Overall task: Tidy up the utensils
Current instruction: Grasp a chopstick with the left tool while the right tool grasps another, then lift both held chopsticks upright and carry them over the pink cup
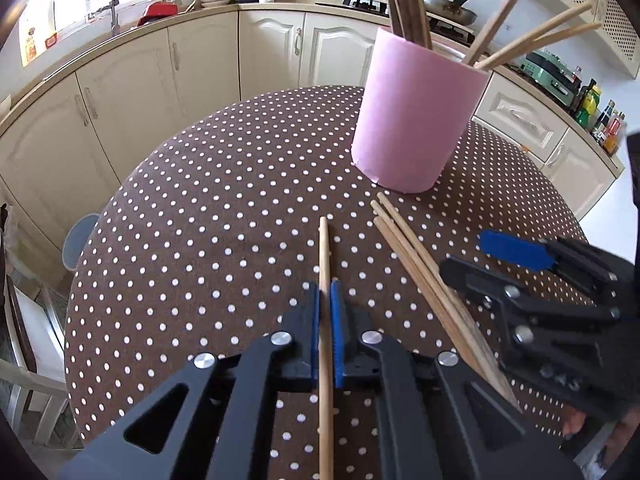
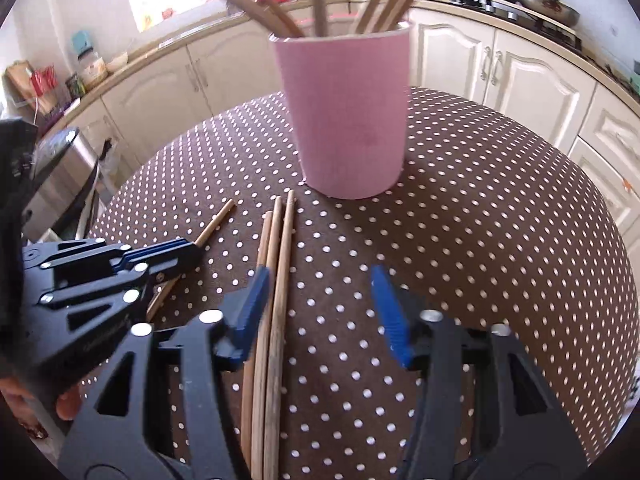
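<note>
One chopstick (image 1: pixel 325 280) is pinched in the left claw (image 1: pixel 325 300), aimed ahead toward the pink cup (image 1: pixel 416 120); three more chopsticks (image 2: pixel 272 280) lie on the counter (image 2: pixel 480 240) inside the wide-open, empty right claw (image 2: pixel 320 292), ready for grabbing.

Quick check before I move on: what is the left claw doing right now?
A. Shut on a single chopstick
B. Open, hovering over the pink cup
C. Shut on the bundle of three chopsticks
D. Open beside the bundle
A: the left claw has its blue pads closed on a single chopstick, while the bundle of three chopsticks lies on the table between the open right claw fingers.
</note>
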Motion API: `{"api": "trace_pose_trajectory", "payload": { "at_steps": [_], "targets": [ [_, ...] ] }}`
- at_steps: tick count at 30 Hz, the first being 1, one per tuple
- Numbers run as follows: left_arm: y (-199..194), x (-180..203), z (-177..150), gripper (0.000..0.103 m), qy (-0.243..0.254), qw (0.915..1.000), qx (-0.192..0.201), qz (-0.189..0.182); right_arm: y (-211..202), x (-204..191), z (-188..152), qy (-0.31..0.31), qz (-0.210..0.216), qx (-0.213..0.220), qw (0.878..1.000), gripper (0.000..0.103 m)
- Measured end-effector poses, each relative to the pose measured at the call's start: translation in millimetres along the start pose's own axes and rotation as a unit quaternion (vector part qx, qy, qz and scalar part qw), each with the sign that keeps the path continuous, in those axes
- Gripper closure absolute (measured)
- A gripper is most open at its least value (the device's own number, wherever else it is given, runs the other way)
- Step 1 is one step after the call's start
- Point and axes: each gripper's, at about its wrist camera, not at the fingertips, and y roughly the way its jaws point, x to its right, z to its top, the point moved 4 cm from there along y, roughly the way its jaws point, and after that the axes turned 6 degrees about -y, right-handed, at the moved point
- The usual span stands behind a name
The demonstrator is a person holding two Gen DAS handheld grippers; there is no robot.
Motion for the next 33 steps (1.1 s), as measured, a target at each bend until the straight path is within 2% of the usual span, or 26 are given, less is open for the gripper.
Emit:
{"api": "trace_pose_trajectory", "payload": {
  "at_steps": [2, 9, 11, 13, 16, 24, 33],
  "targets": [
    [-2, -2, -7, 0.097, -0.001, 1.0, -0.001, -0.002, 6, -3, 4, -0.01, -0.007, -0.013, 1.0, 0.063],
    [0, 0, -1, 0.097, 0.001, 0.9999, -0.011, 0.002, 20, -18, 15, -0.06, -0.021, -0.064, 0.996, 0.073],
    [3, 4, 5, 0.097, 0.001, 0.9999, -0.014, 0.004, 24, -23, 20, -0.07, -0.021, -0.075, 0.995, 0.081],
    [7, 6, 12, 0.097, -0.005, 0.9999, -0.016, 0.003, 26, -27, 24, -0.076, -0.018, -0.082, 0.994, 0.094],
    [5, 6, 18, 0.097, -0.008, 0.9999, -0.013, -0.001, 27, -33, 29, -0.076, -0.007, -0.082, 0.994, 0.097],
    [-31, 15, 33, 0.097, -0.002, 0.9996, 0.025, -0.014, -8, -17, 19, -0.042, 0.029, -0.036, 0.998, 0.097],
    [-97, 36, 48, 0.097, 0.01, 0.9945, 0.097, -0.04, -95, -4, 28, -0.018, 0.056, 0.073, 0.996, 0.097]
  ]
}}
